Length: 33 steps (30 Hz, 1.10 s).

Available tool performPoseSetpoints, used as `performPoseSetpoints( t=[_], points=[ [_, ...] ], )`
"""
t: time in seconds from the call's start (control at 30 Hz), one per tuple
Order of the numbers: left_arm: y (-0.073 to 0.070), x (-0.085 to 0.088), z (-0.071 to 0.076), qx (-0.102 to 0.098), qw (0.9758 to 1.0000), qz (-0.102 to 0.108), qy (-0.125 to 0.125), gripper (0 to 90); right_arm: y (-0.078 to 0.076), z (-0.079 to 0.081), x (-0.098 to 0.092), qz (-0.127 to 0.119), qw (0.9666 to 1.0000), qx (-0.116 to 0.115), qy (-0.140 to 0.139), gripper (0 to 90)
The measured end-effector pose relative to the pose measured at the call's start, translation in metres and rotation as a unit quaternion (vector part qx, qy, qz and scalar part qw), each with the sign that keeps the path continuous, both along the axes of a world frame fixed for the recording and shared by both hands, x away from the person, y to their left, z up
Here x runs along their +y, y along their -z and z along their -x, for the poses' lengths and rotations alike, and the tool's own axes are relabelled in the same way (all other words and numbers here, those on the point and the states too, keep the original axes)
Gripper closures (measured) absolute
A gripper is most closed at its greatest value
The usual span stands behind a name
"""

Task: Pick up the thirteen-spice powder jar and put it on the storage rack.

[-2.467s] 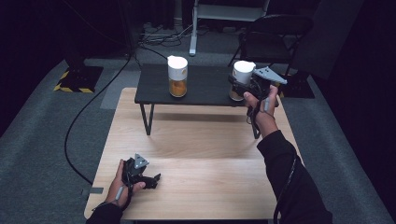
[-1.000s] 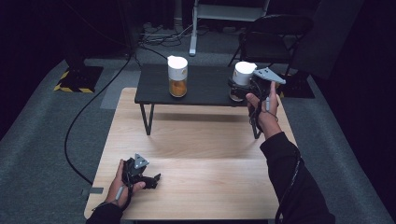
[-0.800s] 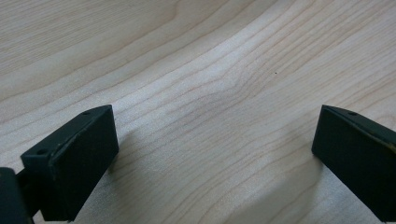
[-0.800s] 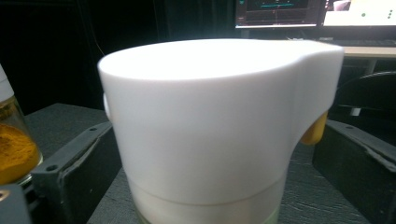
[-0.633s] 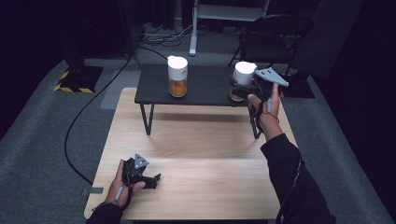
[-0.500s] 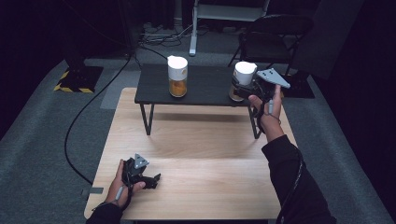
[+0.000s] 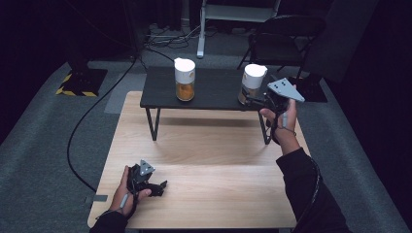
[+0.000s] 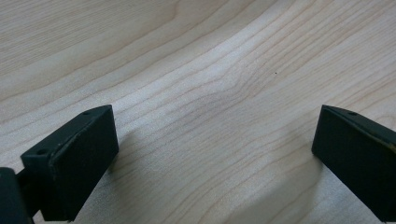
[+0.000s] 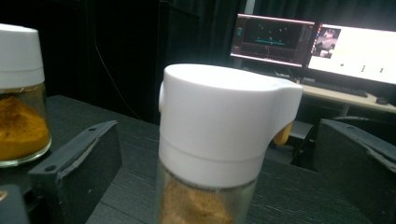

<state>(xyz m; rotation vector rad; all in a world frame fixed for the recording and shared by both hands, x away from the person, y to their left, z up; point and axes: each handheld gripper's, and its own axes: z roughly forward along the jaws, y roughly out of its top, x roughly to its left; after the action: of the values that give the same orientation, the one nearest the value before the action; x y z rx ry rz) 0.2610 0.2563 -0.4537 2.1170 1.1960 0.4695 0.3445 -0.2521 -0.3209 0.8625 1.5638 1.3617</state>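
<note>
Now the right hand-held gripper (image 9: 215, 154) stands wide open around the white-capped spice jar (image 9: 219, 140), jaws not touching it. Meanwhile the left hand-held gripper (image 8: 210, 163) rests open on the table (image 8: 210, 70).

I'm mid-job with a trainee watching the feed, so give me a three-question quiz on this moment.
1. True or false: the right tool is already clamped on the right-hand jar.
2. Multiple choice: the left tool is over A) the wooden table, B) the black side table, C) the floor.
3. Short answer: what colour are the caps of the right-hand jar and the other jar?

Key
1. False: in the right gripper view its jaws stand apart on either side of the jar, with gaps showing.
2. A: open, with bare wood between the jaws.
3. White, both.
</note>
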Motion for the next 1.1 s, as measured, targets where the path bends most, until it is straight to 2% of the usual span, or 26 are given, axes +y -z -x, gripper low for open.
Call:
performPoseSetpoints(
  t=[0.3, 0.6, 0.93, 1.1],
  points=[
    [0.000, 0.000, 0.000, 0.000, 1.0000, 0.000, 0.000, 0.5, 0.014, 0.013, -0.012, 0.011, 0.9996, -0.016, -0.019, 0.8],
    [0.000, 0.000, 0.000, 0.000, 1.0000, 0.000, 0.000, 0.5, 0.031, 0.034, -0.021, 0.049, 0.9974, -0.034, -0.041, 0.8],
    [0.000, 0.000, 0.000, 0.000, 1.0000, 0.000, 0.000, 0.5, 0.054, 0.051, -0.023, 0.093, 0.9931, -0.030, -0.065, 0.8],
    [0.000, 0.000, 0.000, 0.000, 1.0000, 0.000, 0.000, 0.4, 0.068, 0.056, -0.026, 0.098, 0.9917, -0.032, -0.077, 0.8]
  ],
)
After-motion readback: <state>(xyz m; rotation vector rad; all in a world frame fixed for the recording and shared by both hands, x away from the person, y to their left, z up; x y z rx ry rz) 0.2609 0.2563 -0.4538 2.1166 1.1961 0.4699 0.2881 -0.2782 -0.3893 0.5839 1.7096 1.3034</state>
